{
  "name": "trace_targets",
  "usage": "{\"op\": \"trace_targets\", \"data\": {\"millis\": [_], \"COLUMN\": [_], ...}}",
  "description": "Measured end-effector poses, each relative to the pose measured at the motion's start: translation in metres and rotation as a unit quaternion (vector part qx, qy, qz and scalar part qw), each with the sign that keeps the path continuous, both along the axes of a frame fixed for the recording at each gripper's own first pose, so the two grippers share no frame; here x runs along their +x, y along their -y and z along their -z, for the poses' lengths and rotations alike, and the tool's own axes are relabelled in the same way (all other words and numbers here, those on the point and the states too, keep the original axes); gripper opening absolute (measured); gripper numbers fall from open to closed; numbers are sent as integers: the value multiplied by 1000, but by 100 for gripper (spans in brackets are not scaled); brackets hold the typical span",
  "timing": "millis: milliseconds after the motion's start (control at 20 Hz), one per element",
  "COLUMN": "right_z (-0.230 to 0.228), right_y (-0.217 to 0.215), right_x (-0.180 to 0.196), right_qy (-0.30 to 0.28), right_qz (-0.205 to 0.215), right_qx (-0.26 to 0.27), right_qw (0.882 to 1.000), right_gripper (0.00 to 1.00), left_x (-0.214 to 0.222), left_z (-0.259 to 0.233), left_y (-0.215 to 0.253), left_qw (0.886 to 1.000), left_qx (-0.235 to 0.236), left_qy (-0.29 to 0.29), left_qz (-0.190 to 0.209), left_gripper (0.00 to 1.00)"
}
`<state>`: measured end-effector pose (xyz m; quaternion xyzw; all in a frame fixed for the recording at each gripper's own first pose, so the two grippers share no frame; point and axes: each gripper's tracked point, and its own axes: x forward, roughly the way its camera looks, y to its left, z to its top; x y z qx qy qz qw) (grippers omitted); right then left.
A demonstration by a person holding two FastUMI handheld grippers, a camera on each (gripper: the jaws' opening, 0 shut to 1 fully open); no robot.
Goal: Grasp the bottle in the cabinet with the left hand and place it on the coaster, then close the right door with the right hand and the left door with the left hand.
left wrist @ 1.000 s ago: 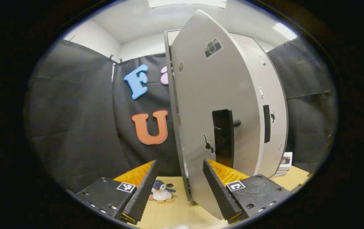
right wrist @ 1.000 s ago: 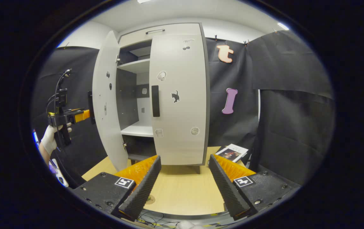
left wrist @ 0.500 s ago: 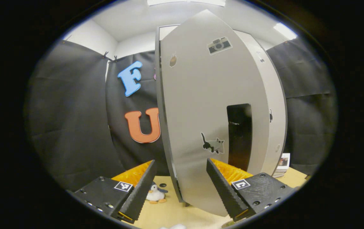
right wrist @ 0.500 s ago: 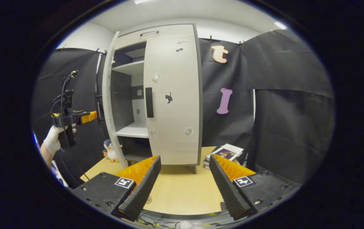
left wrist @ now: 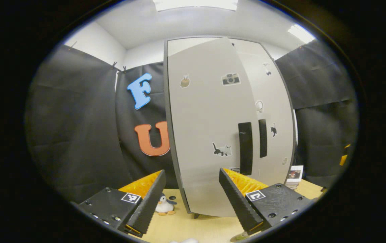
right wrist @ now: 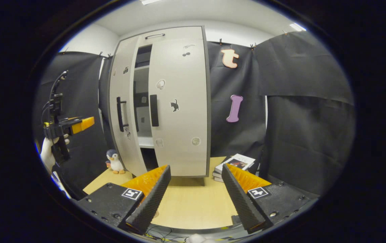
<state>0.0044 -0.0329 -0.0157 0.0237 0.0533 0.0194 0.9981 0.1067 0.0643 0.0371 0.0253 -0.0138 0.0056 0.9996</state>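
Cabinet (right wrist: 176, 101) at frame centre, left door (right wrist: 120, 101) ajar, right door (right wrist: 179, 108) closed; my left gripper (left wrist: 188, 199) and right gripper (right wrist: 194, 199) both spread, holding nothing

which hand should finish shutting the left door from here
Left. In the right gripper view the left door is ajar and the left hand-held gripper hangs right beside it. The right hand-held gripper sits back over the table, facing the closed right door.

White-gloved hand (right wrist: 47, 152); black claw (right wrist: 193, 199) bases with square markers, screws.
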Motion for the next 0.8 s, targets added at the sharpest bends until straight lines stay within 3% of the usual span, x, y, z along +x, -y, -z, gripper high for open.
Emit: {"op": "trace_targets", "data": {"millis": [450,650,800], "right_z": [-20,-23,-17], "right_y": [-6,-10,-17], "right_x": [-4,-4,-3], "right_qy": [34,41,34], "right_qz": [14,14,4], "right_qx": [9,2,-3], "right_qw": [999,999,999], "right_gripper": [99,96,99], "left_x": [-69,-84,-93], "left_z": [9,25,30], "left_y": [12,6,0], "left_qw": [1000,999,998], "left_qx": [-22,-23,-17], "left_qy": [-21,-40,-44], "left_qz": [-3,-25,-45], "left_gripper": [97,97,96]}}
